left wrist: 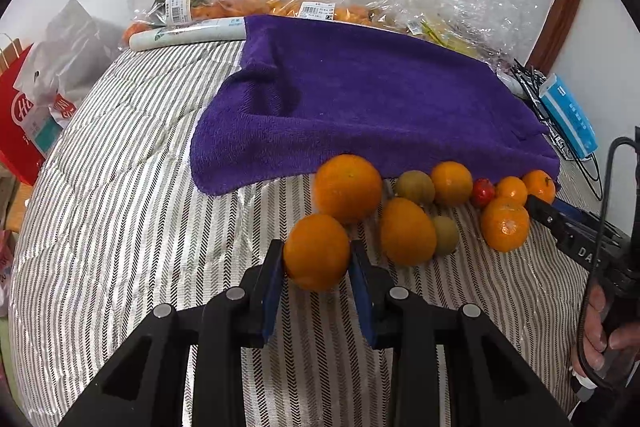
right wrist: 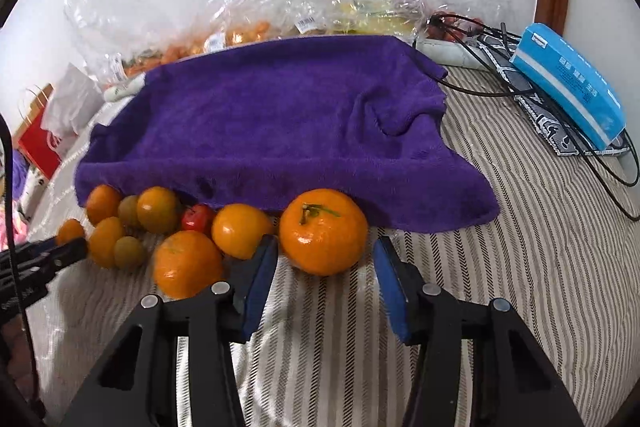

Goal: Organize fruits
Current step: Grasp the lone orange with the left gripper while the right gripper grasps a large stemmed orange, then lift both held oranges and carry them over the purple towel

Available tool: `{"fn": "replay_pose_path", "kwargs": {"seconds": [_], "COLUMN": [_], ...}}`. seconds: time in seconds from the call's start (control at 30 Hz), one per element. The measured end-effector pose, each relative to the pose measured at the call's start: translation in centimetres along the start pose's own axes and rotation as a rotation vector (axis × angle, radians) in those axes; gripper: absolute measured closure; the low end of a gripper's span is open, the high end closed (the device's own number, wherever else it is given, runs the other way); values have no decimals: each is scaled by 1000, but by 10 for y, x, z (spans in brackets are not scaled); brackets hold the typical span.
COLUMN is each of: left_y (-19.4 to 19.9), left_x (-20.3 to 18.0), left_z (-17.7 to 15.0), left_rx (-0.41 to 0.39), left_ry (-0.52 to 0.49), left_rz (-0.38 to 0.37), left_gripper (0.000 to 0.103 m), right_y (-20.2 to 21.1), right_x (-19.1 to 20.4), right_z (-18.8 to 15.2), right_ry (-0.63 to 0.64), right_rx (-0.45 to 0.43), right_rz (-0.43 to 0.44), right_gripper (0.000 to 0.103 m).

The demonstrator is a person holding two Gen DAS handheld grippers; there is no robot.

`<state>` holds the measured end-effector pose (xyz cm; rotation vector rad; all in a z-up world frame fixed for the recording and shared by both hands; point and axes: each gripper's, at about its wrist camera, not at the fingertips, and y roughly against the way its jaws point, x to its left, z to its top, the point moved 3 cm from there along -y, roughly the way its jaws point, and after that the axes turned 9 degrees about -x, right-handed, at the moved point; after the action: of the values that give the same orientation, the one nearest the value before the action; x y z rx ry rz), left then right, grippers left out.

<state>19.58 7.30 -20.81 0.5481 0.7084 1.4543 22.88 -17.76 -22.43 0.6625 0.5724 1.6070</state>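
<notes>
Orange fruit lies heaped on the striped cloth (left wrist: 120, 187) along the front hem of the purple towel (left wrist: 360, 99), and we have both tools in among it. Our left gripper (left wrist: 316, 259) pinches an orange (left wrist: 316, 251) between its blue pads at the near edge of the heap. Our right gripper (right wrist: 326, 259) straddles a stemmed mandarin (right wrist: 323, 231), jaws spread, the left pad touching or nearly so, the right one apart. If we close off-centre, the round skin could squirt sideways into a neighbouring orange (right wrist: 240, 229) and set the heap rolling; the soft, yielding bedding would help it along.
</notes>
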Motion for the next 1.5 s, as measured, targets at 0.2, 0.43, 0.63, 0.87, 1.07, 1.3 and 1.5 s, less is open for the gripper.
{"fn": "replay_pose_path", "kwargs": {"seconds": [0.2,0.43,0.63,0.87,1.07,1.3,1.5], "left_y": [-7,-7,-7,10,32,52,57], "left_x": [2,2,0,2,-2,-7,-8], "left_z": [-1,-1,-1,3,16,45,70], "left_rx": [13,-12,-9,-28,-67,-122,-167], "left_ry": [5,15,-2,9,2,-1,-6], "left_rz": [-3,-5,-15,-16,-18,-14,-10], "left_gripper": [72,72,73,73,73,73,73], "right_y": [-1,-9,-7,7,35,68,80], "right_x": [-6,-4,-7,-3,-1,1,-2], "right_z": [0,0,0,0,9,35,61], "right_ry": [-6,19,5,19,25,36,15], "right_rx": [-19,-16,-23,-40,-81,-157,-216], "right_rz": [-25,-43,2,24,31,3,3], "right_gripper": [55,55,59,59,59,59,59]}}
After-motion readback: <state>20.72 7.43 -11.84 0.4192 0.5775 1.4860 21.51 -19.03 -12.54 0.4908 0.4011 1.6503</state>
